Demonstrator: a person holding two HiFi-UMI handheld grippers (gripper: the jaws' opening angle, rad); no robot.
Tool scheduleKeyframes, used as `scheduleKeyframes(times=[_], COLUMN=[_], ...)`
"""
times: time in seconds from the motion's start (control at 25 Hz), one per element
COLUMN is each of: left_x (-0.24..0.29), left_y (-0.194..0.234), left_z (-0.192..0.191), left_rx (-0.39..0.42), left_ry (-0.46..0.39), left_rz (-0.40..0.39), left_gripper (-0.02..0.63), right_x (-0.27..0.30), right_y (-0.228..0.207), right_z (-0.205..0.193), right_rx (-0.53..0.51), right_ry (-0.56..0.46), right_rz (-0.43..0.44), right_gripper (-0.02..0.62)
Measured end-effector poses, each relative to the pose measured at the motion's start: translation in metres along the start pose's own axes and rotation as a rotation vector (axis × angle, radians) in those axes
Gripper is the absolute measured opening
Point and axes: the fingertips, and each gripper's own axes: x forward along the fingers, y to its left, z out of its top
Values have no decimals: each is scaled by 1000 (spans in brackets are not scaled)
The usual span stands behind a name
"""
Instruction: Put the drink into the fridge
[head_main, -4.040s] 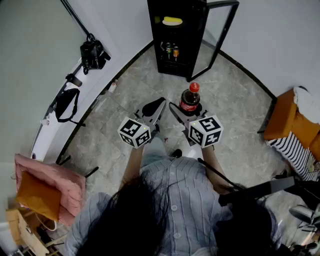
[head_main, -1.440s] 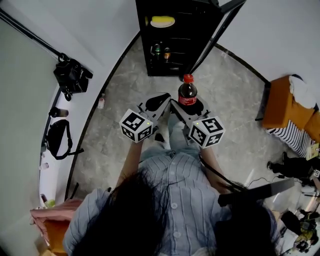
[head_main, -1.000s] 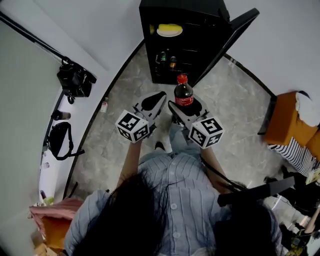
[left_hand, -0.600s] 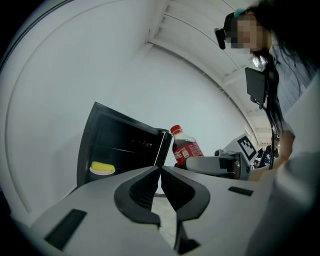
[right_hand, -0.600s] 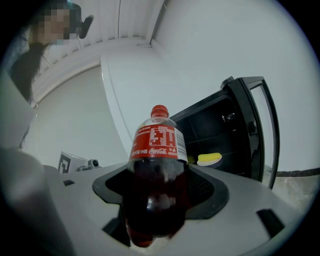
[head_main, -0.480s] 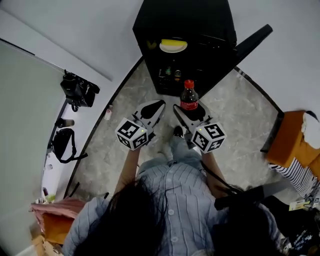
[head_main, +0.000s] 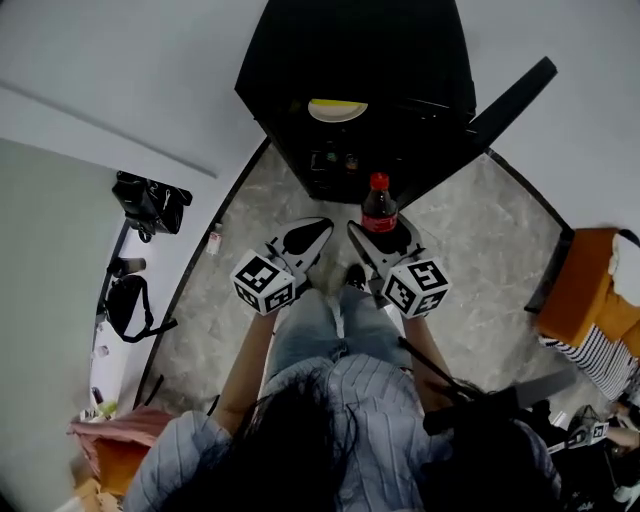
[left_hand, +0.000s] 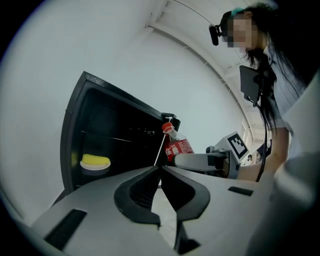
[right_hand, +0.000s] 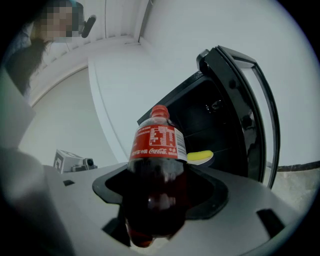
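Two grippers face the open fridge (head_main: 400, 90). The right gripper (head_main: 378, 232) clamps the cola bottle (right_hand: 157, 145) upright, near the doorway; the left gripper (left_hand: 160, 167) is closed and empty. Better to carry it level toward a free shelf. The head view shows small bottles (head_main: 335, 160) low inside, which the left gripper view does not.

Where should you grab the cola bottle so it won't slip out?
Grab the cola bottle round its wide lower body, below the red label, coming in from the side. It stands upright and is round there, so two jaws can probably hug it evenly. The right gripper holds it just that way.
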Motion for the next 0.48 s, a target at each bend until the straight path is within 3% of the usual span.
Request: scheduleKeyframes(times=[0.48], left_x=[42], left_y=[66], left_z=[-14], left_rx=[27], left_ry=[26], left_rz=[-137], left_gripper=[8], right_x=[59], right_y=[-51], right_z=[-16], right_rx=[-49], right_ry=[-72], right_rz=[-142], right_gripper=[307])
